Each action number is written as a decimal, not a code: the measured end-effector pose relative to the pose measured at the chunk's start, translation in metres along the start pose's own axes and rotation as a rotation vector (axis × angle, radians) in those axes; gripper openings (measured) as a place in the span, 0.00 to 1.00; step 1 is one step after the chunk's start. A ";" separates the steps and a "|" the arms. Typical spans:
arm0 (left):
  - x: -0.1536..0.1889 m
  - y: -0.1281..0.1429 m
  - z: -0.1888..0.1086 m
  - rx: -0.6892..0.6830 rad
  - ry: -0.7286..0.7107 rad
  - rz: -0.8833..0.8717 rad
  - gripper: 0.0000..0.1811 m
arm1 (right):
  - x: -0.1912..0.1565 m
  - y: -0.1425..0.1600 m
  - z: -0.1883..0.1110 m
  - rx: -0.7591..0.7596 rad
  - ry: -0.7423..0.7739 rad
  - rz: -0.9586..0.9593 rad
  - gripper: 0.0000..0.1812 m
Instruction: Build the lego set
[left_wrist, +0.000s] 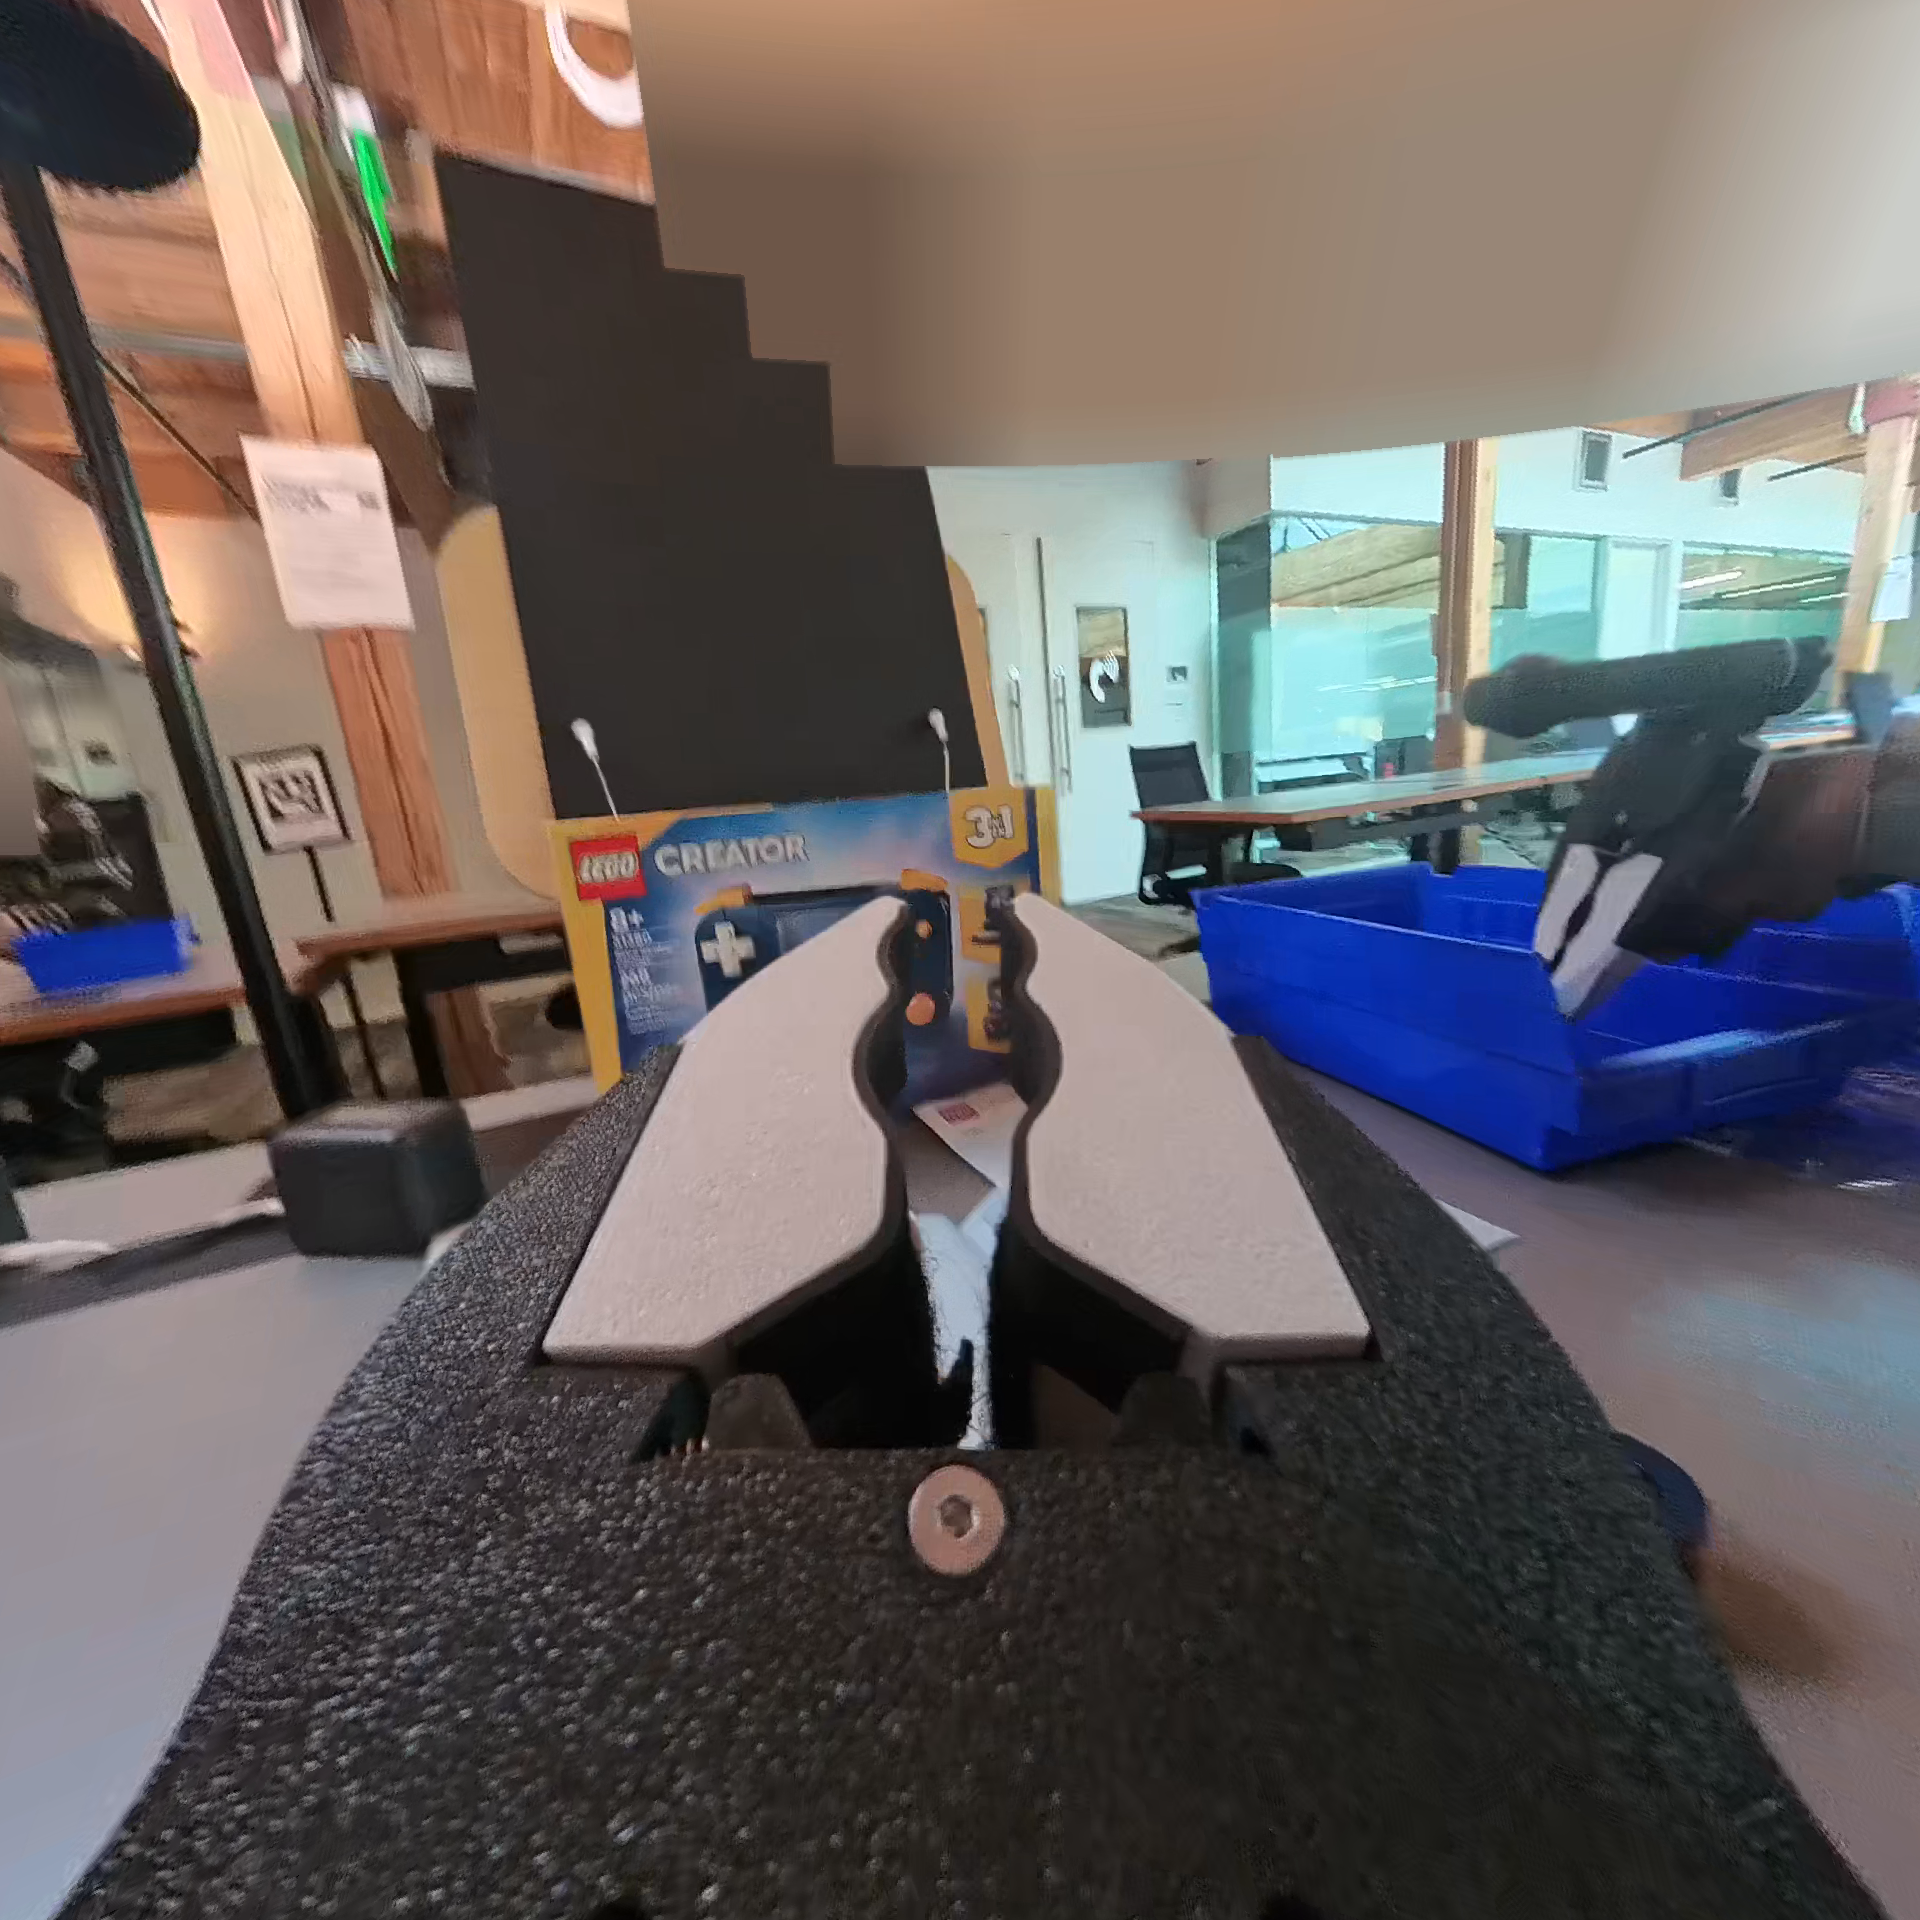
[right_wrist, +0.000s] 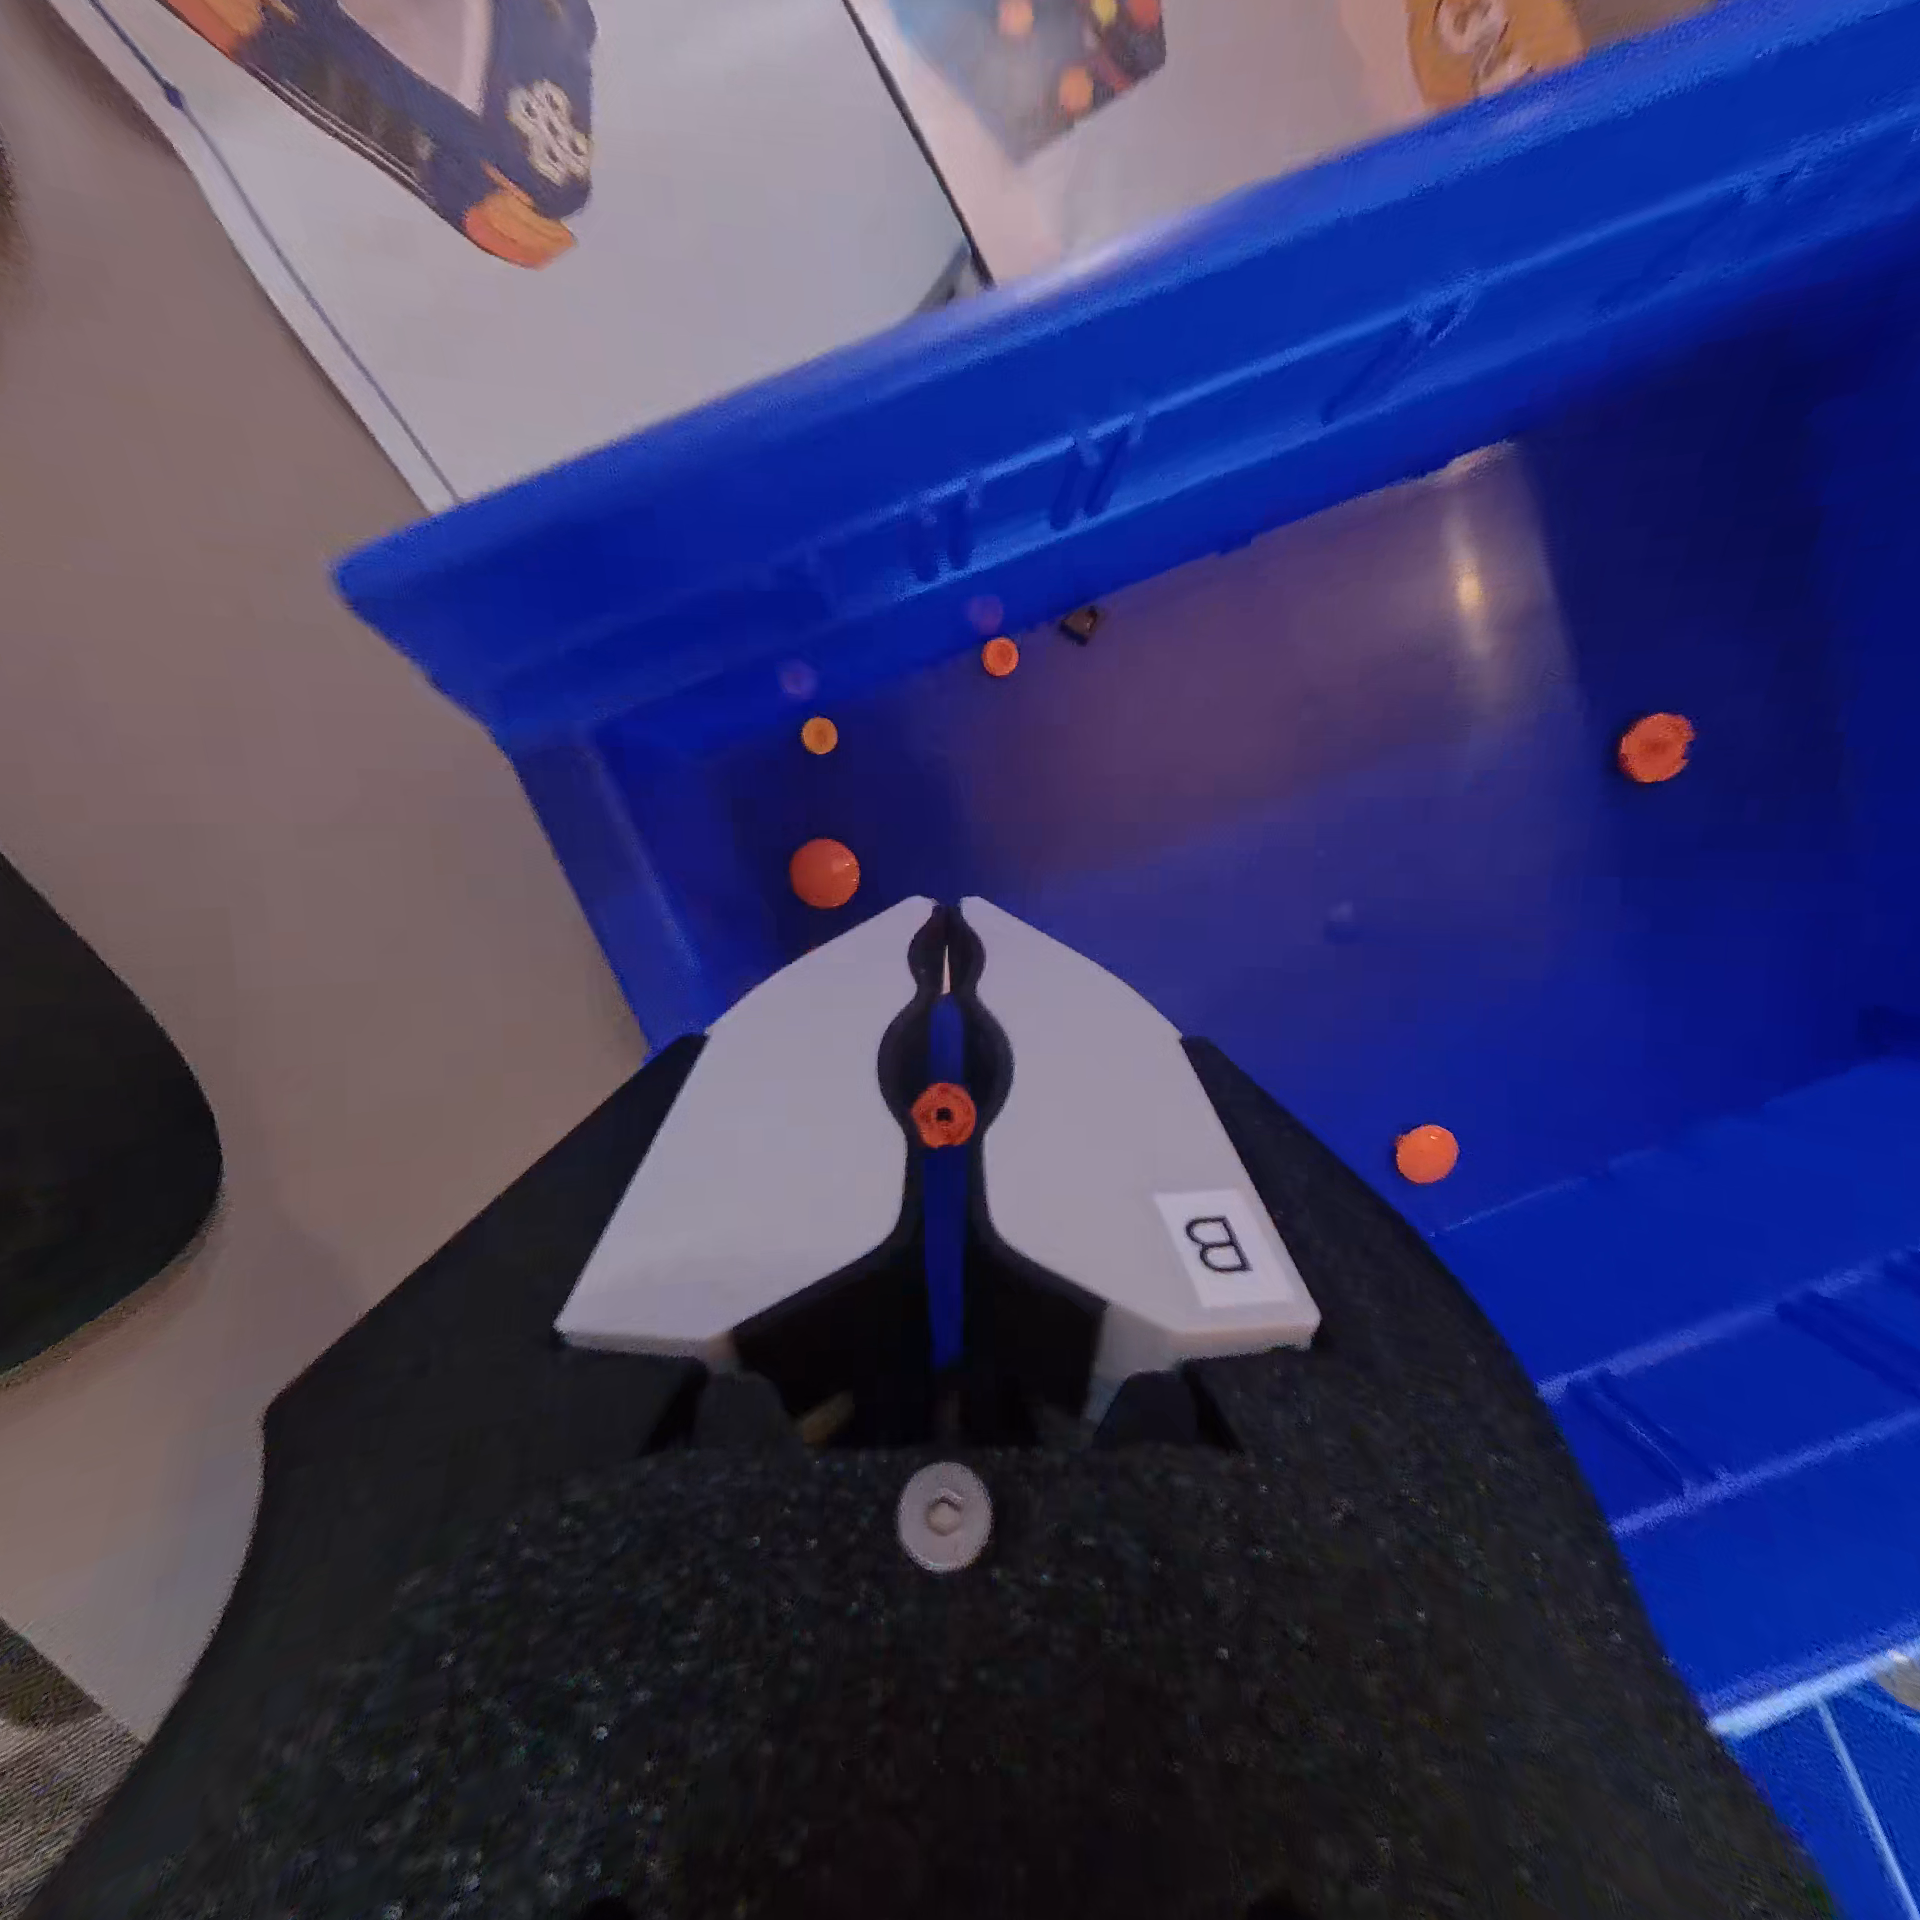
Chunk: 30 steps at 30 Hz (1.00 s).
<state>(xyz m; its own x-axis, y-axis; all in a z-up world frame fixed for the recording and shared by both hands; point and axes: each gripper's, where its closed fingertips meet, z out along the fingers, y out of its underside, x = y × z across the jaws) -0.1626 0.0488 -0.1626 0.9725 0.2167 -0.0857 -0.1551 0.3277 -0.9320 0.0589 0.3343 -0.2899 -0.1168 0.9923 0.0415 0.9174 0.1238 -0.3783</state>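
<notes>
My right gripper is inside the blue bin, its tips together. A small orange round piece sits pinched between its fingers, behind the tips. Several loose orange round pieces lie on the bin floor, one at the right. My left gripper is a little open and empty above the grey table, pointing at the lego box. The left wrist view also shows the right gripper tipped down into the blue bin.
An open instruction booklet lies on the table left of the bin; it also shows under my left gripper. A black cube and a black pole stand at the left. Office desks and chairs are behind. Across from one pair of fingers to the other is roughly 40 cm.
</notes>
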 end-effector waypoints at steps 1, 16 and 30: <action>-0.003 0.004 -0.002 -0.039 0.008 -0.042 0.08 | -0.001 -0.001 -0.004 0.004 0.005 -0.008 0.01; 0.015 0.032 -0.005 -0.154 0.080 0.032 0.07 | -0.004 0.027 0.030 -0.187 -0.126 -0.311 0.19; 0.009 0.037 -0.005 -0.175 0.065 -0.008 0.08 | -0.001 0.023 0.034 -0.190 -0.173 -0.422 0.12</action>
<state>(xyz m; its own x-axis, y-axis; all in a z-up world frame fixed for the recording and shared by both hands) -0.1591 0.0580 -0.1995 0.9837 0.1527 -0.0955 -0.1203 0.1627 -0.9793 0.0673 0.3365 -0.3305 -0.5395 0.8420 -0.0053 0.8279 0.5293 -0.1854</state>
